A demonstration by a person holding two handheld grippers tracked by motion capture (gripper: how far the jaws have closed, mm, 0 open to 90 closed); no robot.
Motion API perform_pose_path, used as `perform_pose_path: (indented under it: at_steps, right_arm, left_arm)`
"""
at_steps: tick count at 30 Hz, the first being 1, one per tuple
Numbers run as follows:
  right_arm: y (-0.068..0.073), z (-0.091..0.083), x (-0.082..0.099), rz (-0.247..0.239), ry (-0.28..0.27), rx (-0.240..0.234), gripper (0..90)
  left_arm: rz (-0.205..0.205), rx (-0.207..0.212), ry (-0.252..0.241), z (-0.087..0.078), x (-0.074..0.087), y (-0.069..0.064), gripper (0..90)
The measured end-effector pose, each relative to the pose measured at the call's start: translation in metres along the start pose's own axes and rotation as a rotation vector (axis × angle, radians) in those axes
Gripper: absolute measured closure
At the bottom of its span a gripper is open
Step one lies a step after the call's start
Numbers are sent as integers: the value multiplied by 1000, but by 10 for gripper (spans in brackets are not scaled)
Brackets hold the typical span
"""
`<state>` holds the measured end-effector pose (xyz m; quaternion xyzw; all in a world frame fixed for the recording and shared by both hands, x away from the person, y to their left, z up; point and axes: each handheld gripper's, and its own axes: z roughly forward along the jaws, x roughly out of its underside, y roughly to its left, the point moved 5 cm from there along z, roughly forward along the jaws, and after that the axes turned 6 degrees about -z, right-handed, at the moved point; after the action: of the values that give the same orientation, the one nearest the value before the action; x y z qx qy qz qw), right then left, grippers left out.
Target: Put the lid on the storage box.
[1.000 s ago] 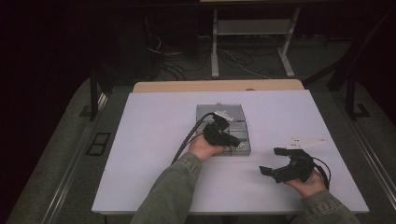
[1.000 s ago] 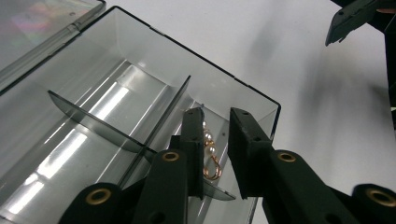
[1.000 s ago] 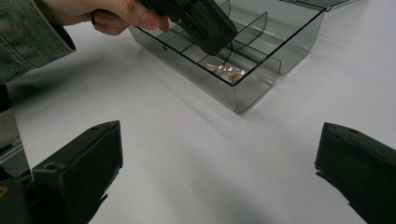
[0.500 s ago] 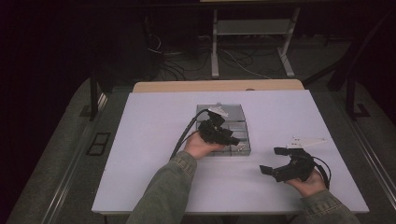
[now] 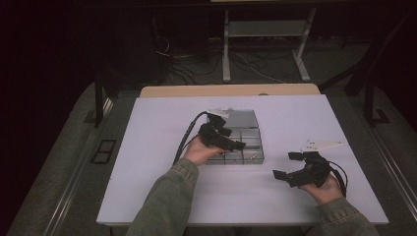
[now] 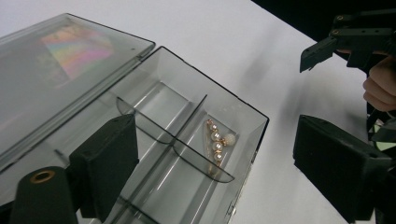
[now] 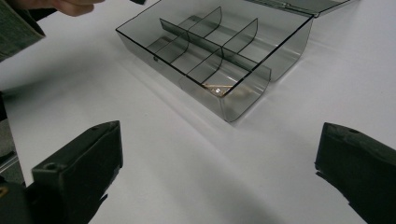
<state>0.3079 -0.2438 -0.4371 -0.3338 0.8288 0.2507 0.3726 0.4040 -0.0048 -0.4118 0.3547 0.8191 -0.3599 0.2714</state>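
Free room: the white table (image 5: 147,147) is bare from 7 to 11 o'clock of the box (image 5: 248,129).
Obstacle: the box's open lid (image 6: 51,60) lies flat at its 12 o'clock.
Inside: the dividers (image 7: 205,35) stand upright; a pearl brooch (image 6: 217,144) lies in one corner compartment.
Passage: bare table between the box and the right gripper (image 5: 287,167) at 4 o'clock.

One divided box (image 5: 244,140), one pearl brooch (image 6: 217,143), two grippers (image 5: 231,140) (image 5: 287,167)

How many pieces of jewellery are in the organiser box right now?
1: a gold pearl hair clip in the corner compartment of the clear organiser box. The left gripper view hides some compartments.
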Motion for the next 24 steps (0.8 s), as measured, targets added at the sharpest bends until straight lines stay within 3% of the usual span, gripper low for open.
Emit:
perform_pose_path:
  at_steps: [4, 14, 24]
  right_arm:
    - [-2, 0, -3, 4, 3, -2, 5]
    - [-10, 4, -14, 26, 5, -9, 5]
    - [-19, 5, -33, 15, -6, -13, 5]
  left_arm:
    - [-19, -5, -20, -9, -2, 3, 2]
    - [-34, -38, -52, -27, -6, 12, 0]
    - [-56, -46, -88, -33, -9, 21, 0]
